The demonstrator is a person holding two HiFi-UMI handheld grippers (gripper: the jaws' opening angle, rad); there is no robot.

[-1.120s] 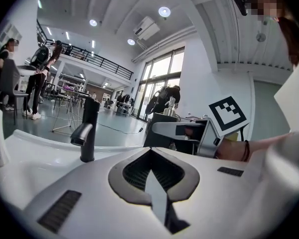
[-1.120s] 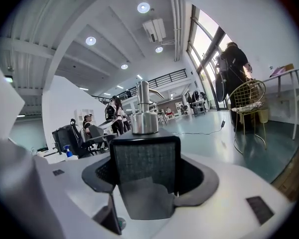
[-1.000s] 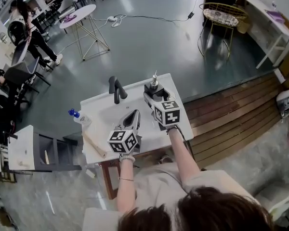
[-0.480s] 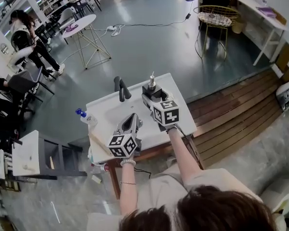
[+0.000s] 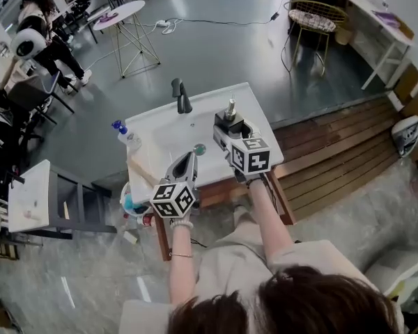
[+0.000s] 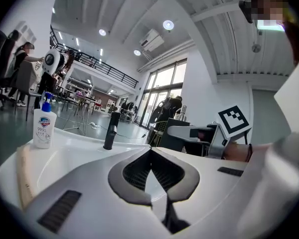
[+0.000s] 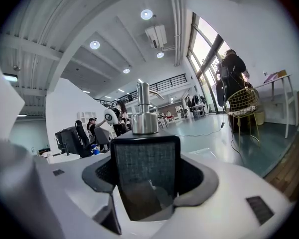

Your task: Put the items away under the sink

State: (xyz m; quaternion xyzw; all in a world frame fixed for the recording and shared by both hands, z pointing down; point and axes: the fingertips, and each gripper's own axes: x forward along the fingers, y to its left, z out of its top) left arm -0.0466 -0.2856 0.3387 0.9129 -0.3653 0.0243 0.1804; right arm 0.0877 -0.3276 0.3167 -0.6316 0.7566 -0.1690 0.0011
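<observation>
We are risking a slip here: the right hand-held gripper (image 5: 226, 131) is pinching the dark soap dispenser (image 5: 229, 117) across its wide, smooth body. A tilt on the way down could be letting it slide out, and its tall metal pump (image 5: 230, 106) could be catching the edge of the sink surface (image 5: 160, 120). The space under the sink is mostly hidden, possibly already crowded. The dispenser is standing upright between the right jaws, over the surface's right end. The left hand-held gripper (image 5: 188, 162) is hovering beside it, pressed together and empty.
</observation>
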